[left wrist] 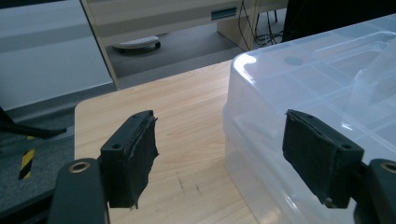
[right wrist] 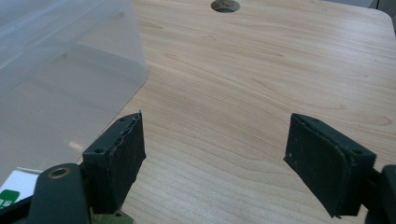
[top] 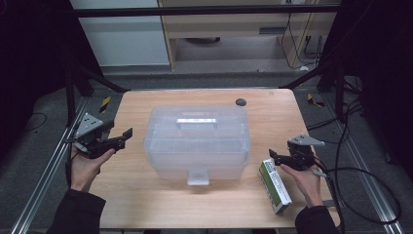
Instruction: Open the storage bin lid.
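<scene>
One clear plastic box (top: 197, 141), lid shut, sits mid-table (top: 146, 204). One green-and-white carton (top: 274, 185) lies flat near the right front edge, just beside the right gripper (top: 278, 157). Two grippers: left gripper (top: 122, 137) beside the box's left wall, jaws spread, holding nothing; right likewise spread. One round hole (top: 240, 102) behind the box.

Glossy clear plastic box (top: 197, 141), matt wood table (top: 146, 204)

Green-and-white carton (right wrist: 11, 189) cut off at the right gripper view's lower left corner, print unreadable.
</scene>
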Demonstrator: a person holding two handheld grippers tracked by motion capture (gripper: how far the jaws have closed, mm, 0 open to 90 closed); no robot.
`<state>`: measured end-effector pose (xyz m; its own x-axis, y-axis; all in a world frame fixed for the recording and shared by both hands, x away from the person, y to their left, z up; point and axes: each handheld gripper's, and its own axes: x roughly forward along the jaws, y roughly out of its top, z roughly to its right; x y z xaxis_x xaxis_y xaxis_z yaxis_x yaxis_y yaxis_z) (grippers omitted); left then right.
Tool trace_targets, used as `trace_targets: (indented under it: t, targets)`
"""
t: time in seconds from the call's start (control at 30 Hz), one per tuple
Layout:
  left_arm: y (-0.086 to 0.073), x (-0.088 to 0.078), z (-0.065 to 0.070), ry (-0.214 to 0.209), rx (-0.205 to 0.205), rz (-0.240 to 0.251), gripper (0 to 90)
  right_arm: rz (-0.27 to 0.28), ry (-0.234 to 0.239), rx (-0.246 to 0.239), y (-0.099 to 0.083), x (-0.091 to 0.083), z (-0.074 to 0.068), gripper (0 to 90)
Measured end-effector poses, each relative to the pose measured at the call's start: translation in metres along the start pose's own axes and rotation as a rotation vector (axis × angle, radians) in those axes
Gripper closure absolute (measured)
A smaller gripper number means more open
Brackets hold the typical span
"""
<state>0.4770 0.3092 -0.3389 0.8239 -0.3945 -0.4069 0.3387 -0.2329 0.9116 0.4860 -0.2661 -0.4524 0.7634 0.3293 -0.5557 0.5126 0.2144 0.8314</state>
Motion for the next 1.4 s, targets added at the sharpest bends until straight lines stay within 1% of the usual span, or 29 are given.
trace_targets:
  t: [0.03,0.07,0.17,0.2,0.23,0.4,0.43,0.5,0.57,0.6,0.7,0.73,0.9,0.93,0.97,1.0,1.03,1.07,1.1,1.13,1.17,1.27,1.37,1.4]
  targets:
    - [0.000,0.000,0.000,0.000,0.000,0.000,25.4,0.000,0.000,0.000,0.000,0.000,0.000,20.2]
    - [0.003,0.001,0.000,-0.007,0.003,0.001,25.4,-0.001,-0.001,-0.001,-0.001,0.000,0.001,20.1]
    - [0.013,0.003,0.002,-0.024,0.022,0.005,25.4,-0.006,-0.011,-0.002,-0.002,0.000,0.002,20.1]
    - [0.018,0.005,0.004,-0.033,0.038,0.001,25.3,-0.004,-0.010,-0.003,-0.002,0.000,0.002,20.2]
    - [0.018,0.005,0.004,-0.033,0.038,0.001,25.3,-0.004,-0.010,-0.003,-0.002,0.000,0.002,20.2]
    - [0.028,0.010,0.010,-0.040,0.072,-0.011,25.4,-0.006,-0.008,-0.009,-0.002,0.001,0.003,20.1]
    - [0.029,0.011,0.011,-0.036,0.077,-0.011,25.5,-0.007,-0.006,-0.003,-0.002,0.000,0.003,20.1]
    - [0.032,0.014,0.013,-0.035,0.082,-0.008,25.8,-0.006,-0.008,-0.005,-0.002,0.001,0.003,20.0]
    - [0.034,0.016,0.014,-0.039,0.069,-0.002,26.0,-0.008,-0.009,-0.006,-0.002,0.000,0.004,20.0]
    - [0.035,0.017,0.015,-0.044,0.063,0.001,27.5,-0.010,-0.012,-0.008,-0.002,0.000,0.004,19.8]
    - [0.040,0.020,0.019,-0.042,0.082,0.000,28.0,-0.010,-0.015,-0.013,-0.002,0.000,0.005,19.8]
    - [0.043,0.022,0.021,-0.048,0.089,-0.007,28.3,-0.012,-0.017,-0.015,-0.003,0.001,0.005,19.8]
    - [0.049,0.024,0.025,-0.052,0.107,-0.004,28.8,-0.019,-0.022,-0.020,-0.003,0.001,0.005,19.7]
    - [0.052,0.025,0.027,-0.062,0.130,0.005,28.7,-0.020,-0.026,-0.022,-0.002,0.000,0.005,19.7]
    - [0.052,0.025,0.027,-0.062,0.130,0.005,28.6,-0.020,-0.026,-0.022,-0.002,0.000,0.005,19.7]
    - [0.053,0.026,0.030,-0.069,0.142,0.004,28.6,-0.022,-0.025,-0.021,-0.002,0.000,0.005,19.6]
    - [0.054,0.026,0.032,-0.078,0.135,-0.008,28.6,-0.022,-0.028,-0.023,-0.002,0.000,0.005,19.6]
    - [0.055,0.026,0.034,-0.089,0.162,-0.022,28.7,-0.022,-0.026,-0.024,-0.002,0.000,0.005,19.6]
    - [0.055,0.026,0.034,-0.089,0.162,-0.022,28.6,-0.022,-0.026,-0.024,-0.002,0.000,0.005,19.6]
    - [0.058,0.028,0.036,-0.097,0.186,-0.035,28.6,-0.024,-0.027,-0.025,-0.002,0.000,0.005,19.5]
    - [0.058,0.028,0.036,-0.097,0.186,-0.035,28.6,-0.024,-0.027,-0.025,-0.002,0.000,0.005,19.5]
    - [0.061,0.029,0.039,-0.107,0.218,-0.058,28.3,-0.026,-0.027,-0.021,-0.003,0.000,0.004,19.3]
    - [0.065,0.031,0.042,-0.129,0.239,-0.058,28.7,-0.022,-0.025,-0.017,-0.002,0.001,0.005,19.4]
    - [0.067,0.032,0.044,-0.134,0.254,-0.055,28.8,-0.021,-0.025,-0.018,-0.002,0.001,0.005,19.6]
